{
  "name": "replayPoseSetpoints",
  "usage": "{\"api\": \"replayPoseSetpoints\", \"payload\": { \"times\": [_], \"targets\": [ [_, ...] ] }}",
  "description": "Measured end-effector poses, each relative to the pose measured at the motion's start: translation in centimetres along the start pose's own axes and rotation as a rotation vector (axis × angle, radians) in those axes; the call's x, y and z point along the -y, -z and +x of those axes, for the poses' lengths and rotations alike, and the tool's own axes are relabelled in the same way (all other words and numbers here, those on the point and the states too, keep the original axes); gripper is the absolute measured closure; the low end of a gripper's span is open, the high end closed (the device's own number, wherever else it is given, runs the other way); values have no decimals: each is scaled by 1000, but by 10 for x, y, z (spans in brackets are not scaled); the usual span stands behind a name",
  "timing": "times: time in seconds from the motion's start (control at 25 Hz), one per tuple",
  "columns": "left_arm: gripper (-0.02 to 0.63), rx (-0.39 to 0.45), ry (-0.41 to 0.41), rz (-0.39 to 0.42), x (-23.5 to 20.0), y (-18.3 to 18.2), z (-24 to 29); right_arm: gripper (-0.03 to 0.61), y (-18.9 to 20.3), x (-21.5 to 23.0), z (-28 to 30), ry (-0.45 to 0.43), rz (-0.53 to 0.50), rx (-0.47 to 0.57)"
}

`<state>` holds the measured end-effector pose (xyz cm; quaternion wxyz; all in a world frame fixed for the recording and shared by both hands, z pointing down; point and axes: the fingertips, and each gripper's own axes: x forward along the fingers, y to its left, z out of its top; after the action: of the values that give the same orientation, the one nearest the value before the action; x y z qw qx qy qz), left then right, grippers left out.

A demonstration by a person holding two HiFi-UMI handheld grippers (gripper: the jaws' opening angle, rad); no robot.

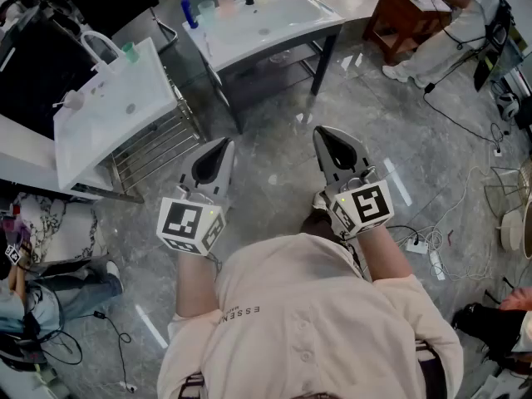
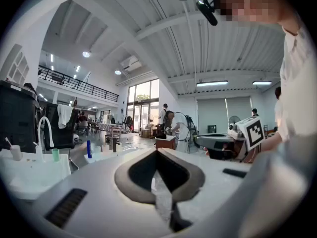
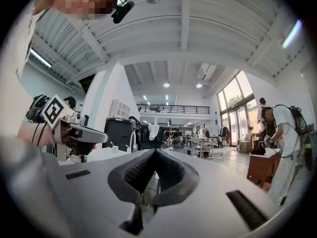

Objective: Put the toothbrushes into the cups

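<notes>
Both grippers are held out level over the grey floor, far from the sinks. My left gripper (image 1: 225, 143) is shut with nothing in it, its jaws meeting in the left gripper view (image 2: 157, 151). My right gripper (image 1: 319, 131) is shut and empty too (image 3: 156, 151). A blue toothbrush (image 1: 189, 13) stands beside two pale cups (image 1: 216, 7) on the far white sink table (image 1: 283, 27). The near left sink (image 1: 116, 106) carries a green cup (image 1: 130, 52) and a pale cup (image 1: 73, 100). The left gripper view shows the green cup (image 2: 55, 154) and blue toothbrush (image 2: 89, 148).
A metal rack (image 1: 158, 144) sits under the left sink. A wooden table (image 1: 407, 15) and a person in white stand at the back right. Cables and a power strip (image 1: 426, 252) lie on the floor to the right. Another person is at the lower left.
</notes>
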<state>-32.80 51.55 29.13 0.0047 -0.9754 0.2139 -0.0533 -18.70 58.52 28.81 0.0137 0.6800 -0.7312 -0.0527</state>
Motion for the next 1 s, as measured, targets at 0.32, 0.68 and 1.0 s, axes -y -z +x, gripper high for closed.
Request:
{"api": "replayPoseSetpoints", "payload": {
  "times": [0.32, 0.68, 1.0],
  "targets": [
    [614, 4, 0, -4, -5, -2, 1, 565, 3, -1, 5, -4, 9, -11],
    [614, 5, 10, -27, -7, 2, 6, 563, 11, 11, 11, 40, 37, -34],
    [613, -17, -11, -64, -23, 12, 24, 405, 14, 36, 34, 41, 12, -61]
  ]
}}
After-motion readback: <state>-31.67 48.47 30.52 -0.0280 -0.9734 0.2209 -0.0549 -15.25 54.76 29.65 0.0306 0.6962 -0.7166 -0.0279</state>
